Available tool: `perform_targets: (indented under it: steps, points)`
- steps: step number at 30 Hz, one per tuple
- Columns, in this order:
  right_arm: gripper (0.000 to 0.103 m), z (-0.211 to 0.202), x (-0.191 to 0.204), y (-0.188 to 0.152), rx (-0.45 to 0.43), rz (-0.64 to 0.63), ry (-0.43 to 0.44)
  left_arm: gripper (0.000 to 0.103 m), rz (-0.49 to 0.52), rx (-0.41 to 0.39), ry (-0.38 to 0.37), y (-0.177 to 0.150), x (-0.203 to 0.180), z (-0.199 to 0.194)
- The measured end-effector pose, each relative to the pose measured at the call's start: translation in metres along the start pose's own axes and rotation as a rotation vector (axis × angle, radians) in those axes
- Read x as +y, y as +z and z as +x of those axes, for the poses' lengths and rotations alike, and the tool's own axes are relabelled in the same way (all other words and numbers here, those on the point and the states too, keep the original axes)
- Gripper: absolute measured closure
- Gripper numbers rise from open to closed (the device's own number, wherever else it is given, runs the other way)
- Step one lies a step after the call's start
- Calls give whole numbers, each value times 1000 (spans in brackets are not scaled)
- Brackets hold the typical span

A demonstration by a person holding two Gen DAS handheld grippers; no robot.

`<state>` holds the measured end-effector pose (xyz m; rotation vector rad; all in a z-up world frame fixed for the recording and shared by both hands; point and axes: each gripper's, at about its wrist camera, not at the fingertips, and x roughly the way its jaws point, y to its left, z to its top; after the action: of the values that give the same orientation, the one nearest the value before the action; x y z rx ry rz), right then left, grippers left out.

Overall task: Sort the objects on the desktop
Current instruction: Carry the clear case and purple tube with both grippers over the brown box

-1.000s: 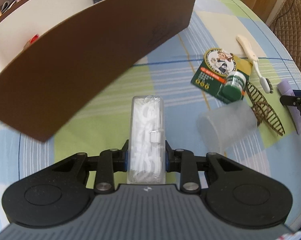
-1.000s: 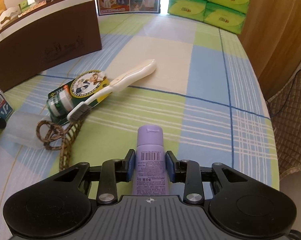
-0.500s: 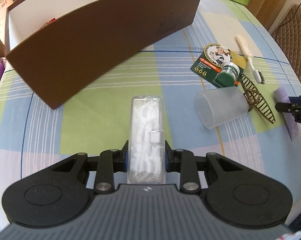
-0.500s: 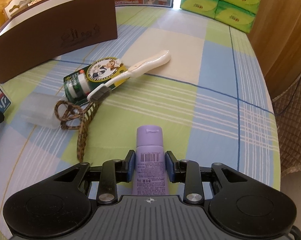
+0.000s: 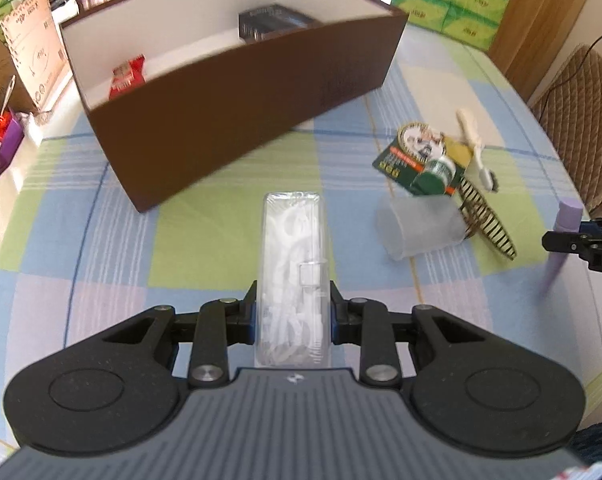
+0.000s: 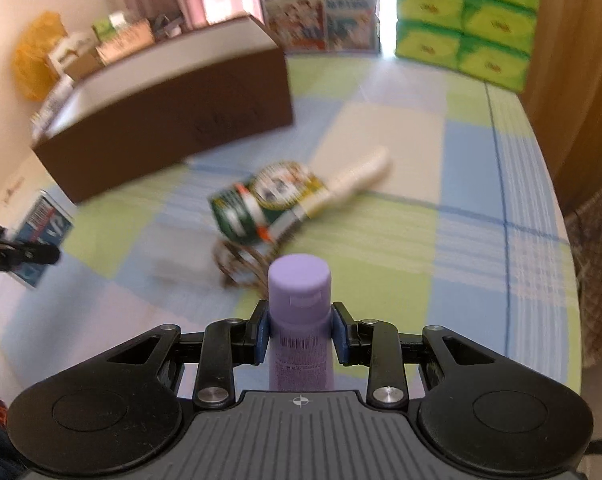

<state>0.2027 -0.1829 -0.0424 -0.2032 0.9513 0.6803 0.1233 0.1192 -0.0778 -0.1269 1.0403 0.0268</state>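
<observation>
My left gripper (image 5: pixel 292 312) is shut on a clear plastic case of white floss picks (image 5: pixel 292 264) and holds it above the checked tablecloth, in front of the brown open box (image 5: pixel 237 96). My right gripper (image 6: pixel 300 334) is shut on a purple tube (image 6: pixel 300 320), cap forward, lifted above the table. The tube (image 5: pixel 561 236) and the right gripper also show at the right edge of the left wrist view. The brown box (image 6: pixel 173 128) stands far left in the right wrist view. Inside it lie a red packet (image 5: pixel 127 78) and a dark box (image 5: pixel 273 24).
On the cloth lie a green carded bottle (image 5: pixel 425 160), a cream toothbrush (image 5: pixel 475 144), a frosted cup on its side (image 5: pixel 419 226) and a striped hair clip (image 5: pixel 487 220). Green tissue packs (image 6: pixel 465 16) stand at the far table end. Clutter sits left of the box.
Both grippers have risen and pulled back with their loads. The left view now looks over the box wall into it. The purple tube has tilted up, cap toward the camera.
</observation>
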Motion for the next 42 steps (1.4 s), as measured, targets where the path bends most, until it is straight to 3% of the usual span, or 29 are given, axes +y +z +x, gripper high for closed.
perform_targets:
  steps: [9,22,32,42]
  points:
    - [74,-16,40,56,-153,-90,98,78,7,-132,-17,31,2,-35]
    - [74,-5,87,146,-294,-216,194,78,2,-288,11,101,33,-61]
    - [74,47,127,213,-313,-261,255,78,-31,-293,50,157,78,-43]
    - [74,140,143,262,-223,-257,225,78,-96,-214,38,200,122,15]
